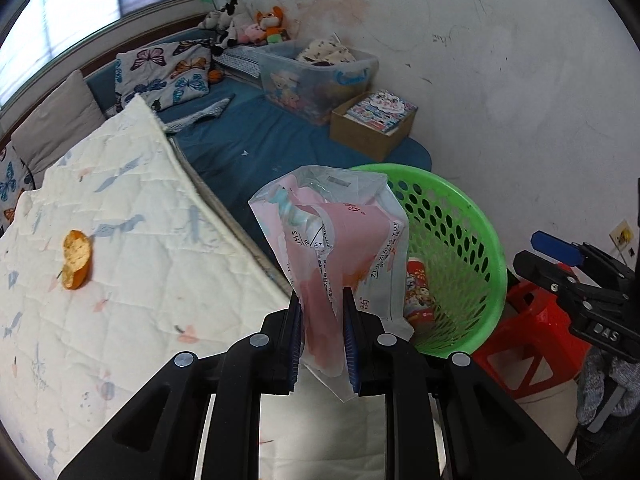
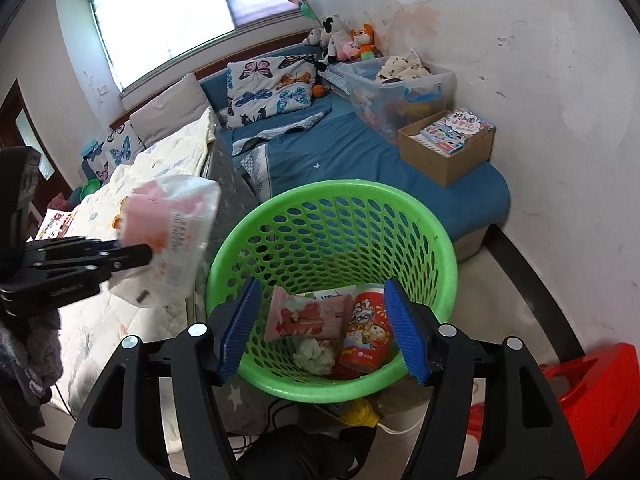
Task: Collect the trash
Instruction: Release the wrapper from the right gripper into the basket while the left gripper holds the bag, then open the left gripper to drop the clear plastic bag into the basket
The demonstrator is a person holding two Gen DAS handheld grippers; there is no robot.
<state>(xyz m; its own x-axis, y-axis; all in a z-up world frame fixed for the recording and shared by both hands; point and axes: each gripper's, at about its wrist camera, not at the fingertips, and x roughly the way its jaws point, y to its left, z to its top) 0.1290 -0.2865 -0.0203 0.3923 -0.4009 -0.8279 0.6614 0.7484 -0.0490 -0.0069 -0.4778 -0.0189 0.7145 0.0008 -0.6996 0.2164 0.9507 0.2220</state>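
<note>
Nearest to us, our left gripper (image 1: pixel 323 316) has its fingers (image 1: pixel 295 332) pinching the lower end of a crumpled pink and white plastic wrapper (image 1: pixel 340 232), which stands up from the grip and fans out above it. The right wrist view shows the same wrapper held out over the edge of the bed, just beside the basket's left rim.

Our right gripper (image 2: pixel 320 320) hangs above the green plastic basket (image 2: pixel 424 216) with its blue-padded fingers (image 2: pixel 404 332) spread and nothing between them. Down in the basket we see a pink snack packet (image 2: pixel 308 316), a red printed paper cup (image 2: pixel 368 336) lying on its side, and a wad of pale crumpled tissue (image 2: pixel 316 354). A red plastic stool (image 2: pixel 600 396) stands on the floor to the right of the basket.

To the left lies a cream quilt (image 1: pixel 132 240) spread on the bed, and on it rests a piece of orange peel (image 1: pixel 76 260), well apart from the basket.

Farther back, the blue mattress cover (image 1: pixel 256 136) carries a cardboard box of picture books (image 1: pixel 372 128) and a clear storage bin (image 1: pixel 316 76). Butterfly pillows (image 1: pixel 168 72) lean near the window, and stuffed toys (image 1: pixel 248 24) sit in the far corner against the stained white wall.
</note>
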